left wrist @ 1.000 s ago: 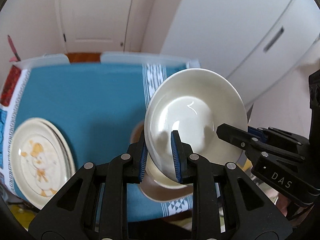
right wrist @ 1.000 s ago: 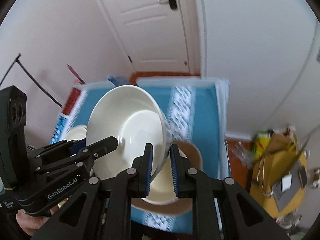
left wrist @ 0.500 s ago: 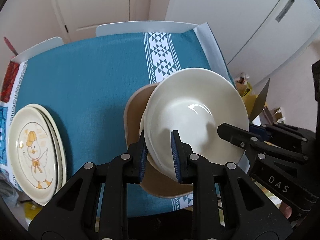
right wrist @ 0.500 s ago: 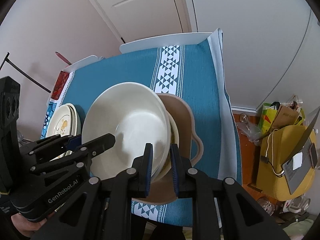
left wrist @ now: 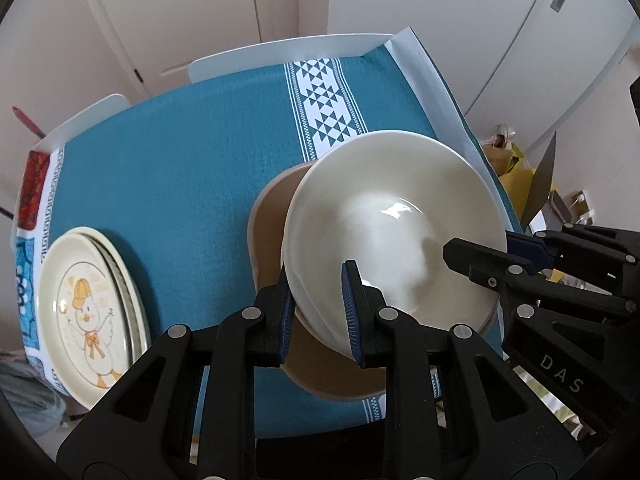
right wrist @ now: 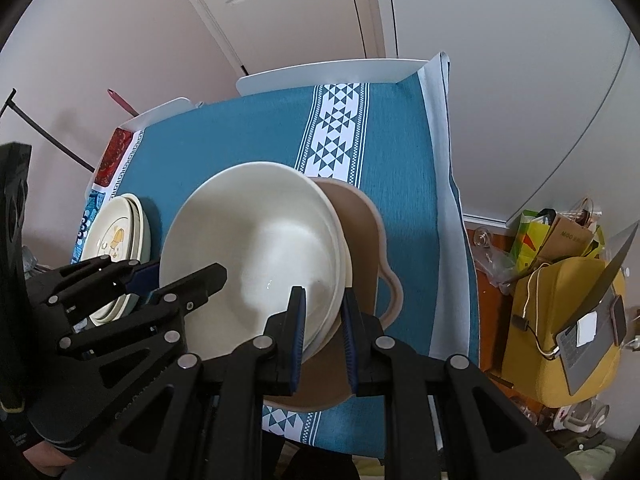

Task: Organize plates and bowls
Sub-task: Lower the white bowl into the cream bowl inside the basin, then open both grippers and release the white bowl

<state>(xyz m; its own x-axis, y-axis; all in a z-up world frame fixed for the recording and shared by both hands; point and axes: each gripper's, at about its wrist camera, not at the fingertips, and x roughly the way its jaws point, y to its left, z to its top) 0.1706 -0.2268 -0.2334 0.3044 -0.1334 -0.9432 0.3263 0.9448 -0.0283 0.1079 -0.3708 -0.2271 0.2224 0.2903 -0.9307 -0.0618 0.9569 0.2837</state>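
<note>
A cream bowl is held between both grippers over a tan dish on the blue tablecloth. A second cream bowl's rim shows just beneath it. My left gripper is shut on the bowl's near-left rim. My right gripper is shut on the opposite rim; it also shows in the left wrist view. A stack of cream plates with a duck picture lies at the table's left.
The blue tablecloth has a white patterned band. White chair backs stand at the far edge. A yellow chair with a laptop and bags are to the right of the table.
Both grippers have lowered the cream bowl and levelled it from a steep tilt; it now sits close over the bowl in the tan dish.
</note>
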